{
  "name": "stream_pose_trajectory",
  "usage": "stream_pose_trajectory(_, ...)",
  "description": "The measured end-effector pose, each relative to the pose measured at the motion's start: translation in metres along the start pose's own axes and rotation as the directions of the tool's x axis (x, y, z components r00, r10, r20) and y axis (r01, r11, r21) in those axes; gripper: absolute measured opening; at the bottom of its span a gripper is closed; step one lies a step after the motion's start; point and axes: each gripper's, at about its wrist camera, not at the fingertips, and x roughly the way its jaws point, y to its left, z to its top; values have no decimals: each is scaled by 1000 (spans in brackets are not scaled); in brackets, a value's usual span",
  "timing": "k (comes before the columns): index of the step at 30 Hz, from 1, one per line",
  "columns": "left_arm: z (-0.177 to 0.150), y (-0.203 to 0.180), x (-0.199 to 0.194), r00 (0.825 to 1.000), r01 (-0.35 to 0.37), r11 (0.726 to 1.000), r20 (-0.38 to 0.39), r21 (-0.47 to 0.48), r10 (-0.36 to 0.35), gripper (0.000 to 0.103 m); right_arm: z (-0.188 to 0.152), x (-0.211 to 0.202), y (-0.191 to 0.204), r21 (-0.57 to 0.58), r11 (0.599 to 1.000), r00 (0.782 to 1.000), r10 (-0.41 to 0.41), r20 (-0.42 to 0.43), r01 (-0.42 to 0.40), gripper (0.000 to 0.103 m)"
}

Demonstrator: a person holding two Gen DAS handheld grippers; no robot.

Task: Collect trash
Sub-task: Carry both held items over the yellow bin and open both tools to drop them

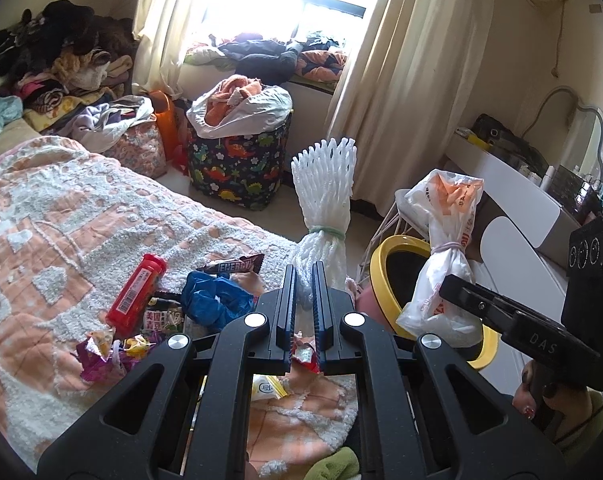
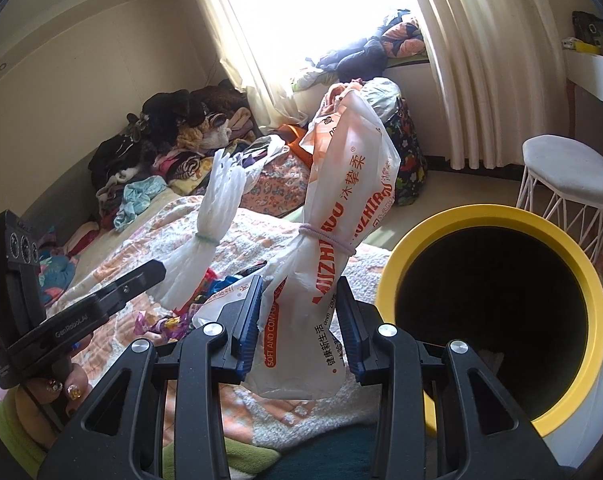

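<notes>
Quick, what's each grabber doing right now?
Left gripper: closed on the foam net.
Right gripper: holding the plastic bag between its fingers, beside the yellow bin.

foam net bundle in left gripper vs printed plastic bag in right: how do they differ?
Material: the foam net bundle is white open mesh; the printed plastic bag is smooth film with orange lettering.
Tie: the net has a pale green band, the bag a pale purple one.
Position: the bag sits closer to the yellow bin than the net.
Shared: both are tied at the waist and held upright, one by the left gripper, one by the right gripper.
</notes>
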Motion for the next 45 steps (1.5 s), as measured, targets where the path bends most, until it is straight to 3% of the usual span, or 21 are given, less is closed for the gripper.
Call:
stream_pose_trajectory(22,-8,-44,19,997,68,995,-39,75,-66,4,10,-14,-48,93,988,991,-126,50,121,34)
stream_pose_trajectory(45,-20,-81,49,985,142,979,-115,147,-126,4,5,-22,-104,188,958,973,-228,36,218,34)
